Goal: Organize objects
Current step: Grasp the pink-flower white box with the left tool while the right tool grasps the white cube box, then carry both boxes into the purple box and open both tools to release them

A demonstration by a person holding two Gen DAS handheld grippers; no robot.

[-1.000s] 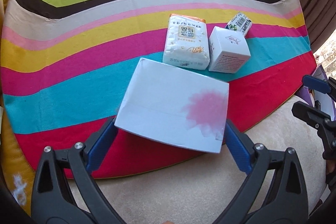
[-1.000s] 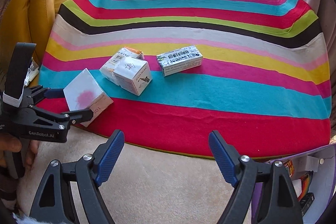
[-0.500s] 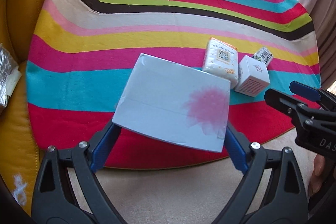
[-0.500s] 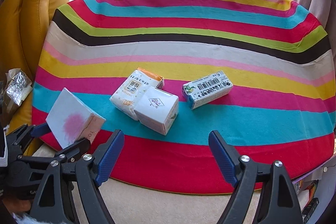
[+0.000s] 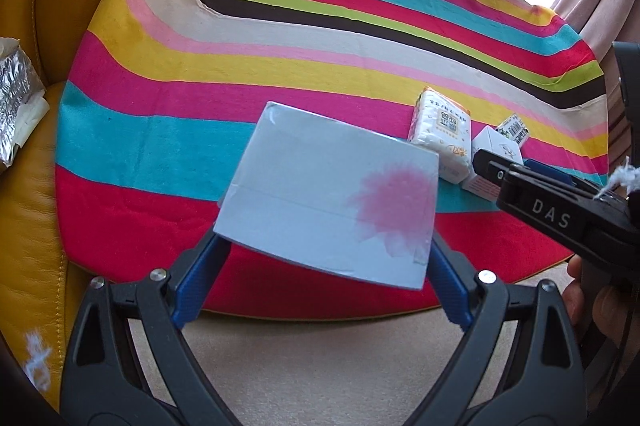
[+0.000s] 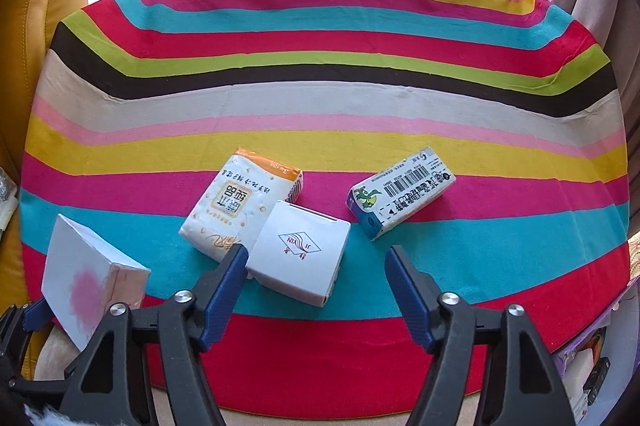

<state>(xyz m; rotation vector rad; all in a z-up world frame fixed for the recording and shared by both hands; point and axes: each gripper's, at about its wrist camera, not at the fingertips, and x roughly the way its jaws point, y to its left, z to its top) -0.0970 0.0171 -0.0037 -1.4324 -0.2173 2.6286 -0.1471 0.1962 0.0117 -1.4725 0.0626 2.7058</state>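
The left tongs grip the white flower box above the striped cloth. The right tongs are released near the small white box. The tissue pack and barcode box lie unsorted, so most work seems left.

A stripy cloth covers the worktop. On it lie a tissue pack, a small white box touching it, and a barcode box nearby.

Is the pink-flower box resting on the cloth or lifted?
Lifted: the left gripper holds the pink-flower box tilted between its fingers.
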